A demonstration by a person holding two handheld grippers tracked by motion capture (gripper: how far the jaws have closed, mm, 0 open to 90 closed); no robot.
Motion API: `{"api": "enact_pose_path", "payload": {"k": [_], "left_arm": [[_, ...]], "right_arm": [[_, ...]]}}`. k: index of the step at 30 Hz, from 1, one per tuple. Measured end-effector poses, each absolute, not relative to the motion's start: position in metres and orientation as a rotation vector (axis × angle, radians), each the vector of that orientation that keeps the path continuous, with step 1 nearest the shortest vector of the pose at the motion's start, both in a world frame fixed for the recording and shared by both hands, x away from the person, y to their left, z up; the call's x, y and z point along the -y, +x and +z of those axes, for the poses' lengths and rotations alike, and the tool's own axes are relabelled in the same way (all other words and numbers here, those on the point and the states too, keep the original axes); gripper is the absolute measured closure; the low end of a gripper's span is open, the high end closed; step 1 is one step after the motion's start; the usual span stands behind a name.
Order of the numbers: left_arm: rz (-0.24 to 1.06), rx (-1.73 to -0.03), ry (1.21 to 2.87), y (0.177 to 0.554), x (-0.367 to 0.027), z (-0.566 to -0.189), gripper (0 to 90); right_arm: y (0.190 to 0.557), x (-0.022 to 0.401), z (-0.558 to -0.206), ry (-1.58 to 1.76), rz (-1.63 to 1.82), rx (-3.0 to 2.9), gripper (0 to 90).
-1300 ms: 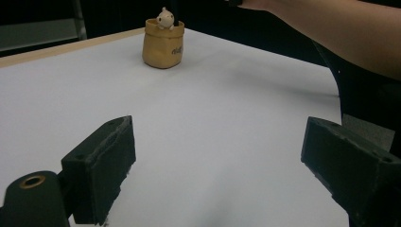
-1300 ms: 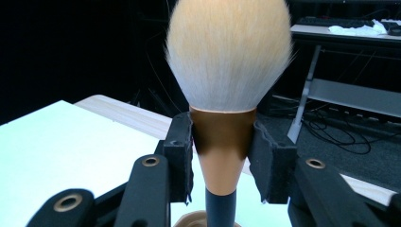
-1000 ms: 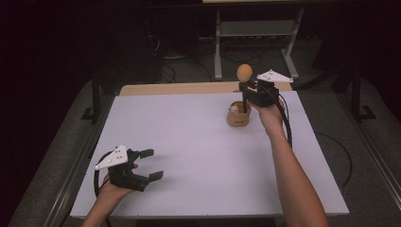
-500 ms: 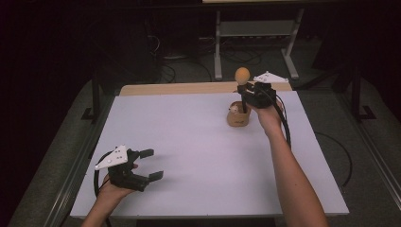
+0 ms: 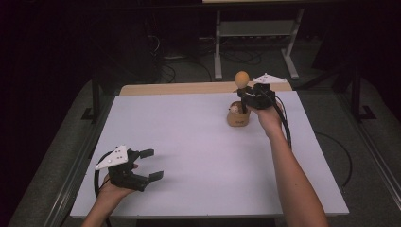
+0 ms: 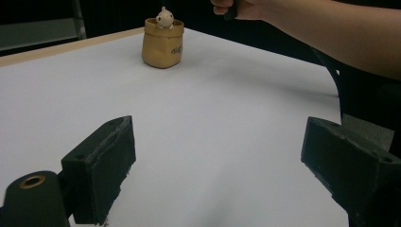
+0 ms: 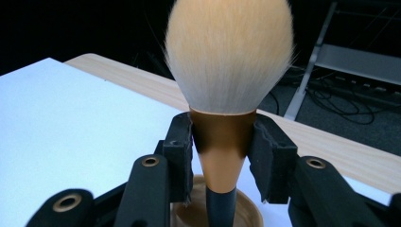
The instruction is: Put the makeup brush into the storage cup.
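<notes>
A makeup brush (image 5: 241, 78) with a fluffy cream head (image 7: 229, 56) and copper ferrule stands upright at the far right of the table. My right gripper (image 5: 246, 96) is shut on the ferrule (image 7: 222, 146). The brush's black handle points down into the mouth of a small tan pot (image 5: 238, 118) just below it (image 7: 187, 215). A little cream figure (image 6: 164, 18) peeks out of the pot (image 6: 163, 45). At the near left my left gripper (image 5: 152, 164) rests low over the white tabletop, open with nothing between its jaws (image 6: 217, 165).
The white tabletop (image 5: 189, 142) has a bare wooden strip (image 5: 179, 88) along its far edge. A person's right forearm (image 5: 288, 175) stretches across the right side. Behind the table stand a metal frame (image 5: 255, 28) and floor cables.
The right gripper has sunk slightly with the brush, bringing it closer to the pot. The left gripper has not moved.
</notes>
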State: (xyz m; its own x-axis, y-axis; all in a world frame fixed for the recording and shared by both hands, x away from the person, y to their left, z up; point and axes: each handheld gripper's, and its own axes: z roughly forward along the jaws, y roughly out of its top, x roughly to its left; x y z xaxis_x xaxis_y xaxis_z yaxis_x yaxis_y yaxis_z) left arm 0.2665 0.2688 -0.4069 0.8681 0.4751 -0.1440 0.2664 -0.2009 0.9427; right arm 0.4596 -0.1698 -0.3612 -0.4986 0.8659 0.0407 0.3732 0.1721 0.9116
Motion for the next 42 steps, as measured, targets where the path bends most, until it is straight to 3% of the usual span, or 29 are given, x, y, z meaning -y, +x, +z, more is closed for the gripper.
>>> {"api": "enact_pose_path", "payload": {"k": [7,12,27,42], "left_arm": [[0.208,-0.563,1.796,0.266,-0.269,-0.407,10.1],[0.209,-0.562,1.797,0.266,-0.269,-0.407,10.1],[0.207,-0.558,1.801,0.267,-0.268,-0.407,10.2],[0.208,-0.566,1.802,0.267,-0.269,-0.408,10.2]], "right_arm": [[0.462,0.169,-0.368,1.189,1.287,-1.999,58.7],[0.462,0.171,-0.366,1.205,1.332,-1.971,44.7],[0.454,0.171,-0.364,1.189,1.373,-2.032,20.7],[0.435,0.176,-0.372,1.164,1.416,-2.051,12.7]]}}
